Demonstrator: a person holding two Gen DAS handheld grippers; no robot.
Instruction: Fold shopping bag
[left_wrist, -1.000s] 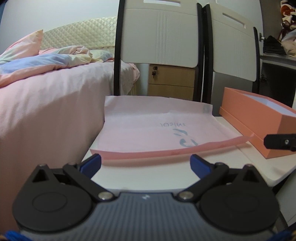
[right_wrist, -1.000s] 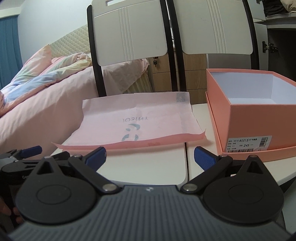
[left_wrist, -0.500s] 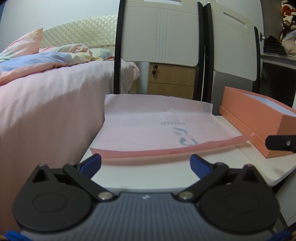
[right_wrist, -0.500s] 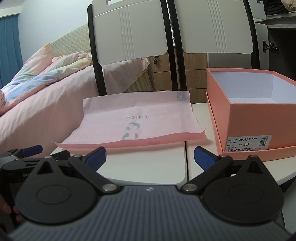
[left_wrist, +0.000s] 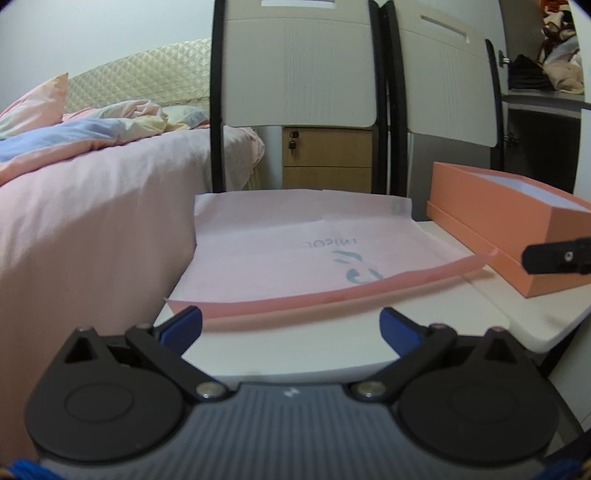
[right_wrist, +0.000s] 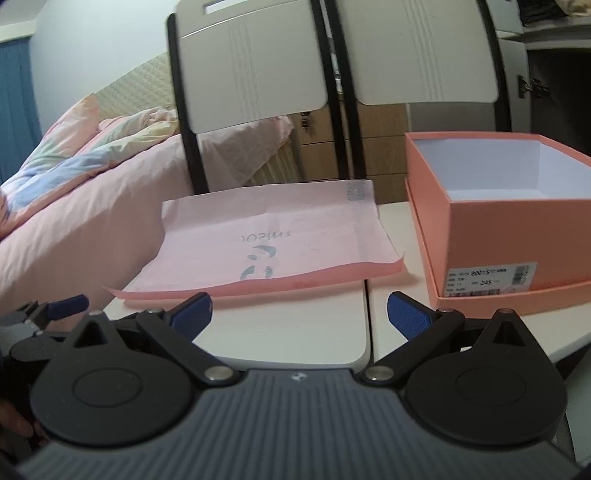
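A flat pink shopping bag (left_wrist: 295, 254) with a blue-grey logo lies on the white table (left_wrist: 306, 343); it also shows in the right wrist view (right_wrist: 266, 243). Its near edge curls up slightly. My left gripper (left_wrist: 291, 326) is open and empty, just short of the bag's near edge, towards its left corner. My right gripper (right_wrist: 299, 314) is open and empty, in front of the bag's near right part. The left gripper's blue fingertip (right_wrist: 68, 304) shows at the far left of the right wrist view. A black part of the right gripper (left_wrist: 557, 254) shows at the right edge.
An open salmon shoebox (right_wrist: 513, 221) stands on the table right of the bag, seen also in the left wrist view (left_wrist: 517, 221). Two white folding chairs (left_wrist: 295, 62) stand behind the table. A bed with pink bedding (left_wrist: 85, 206) borders the table's left side.
Both grippers have moved slightly closer to the bag's near edge. The bag has not moved. Both stay open.
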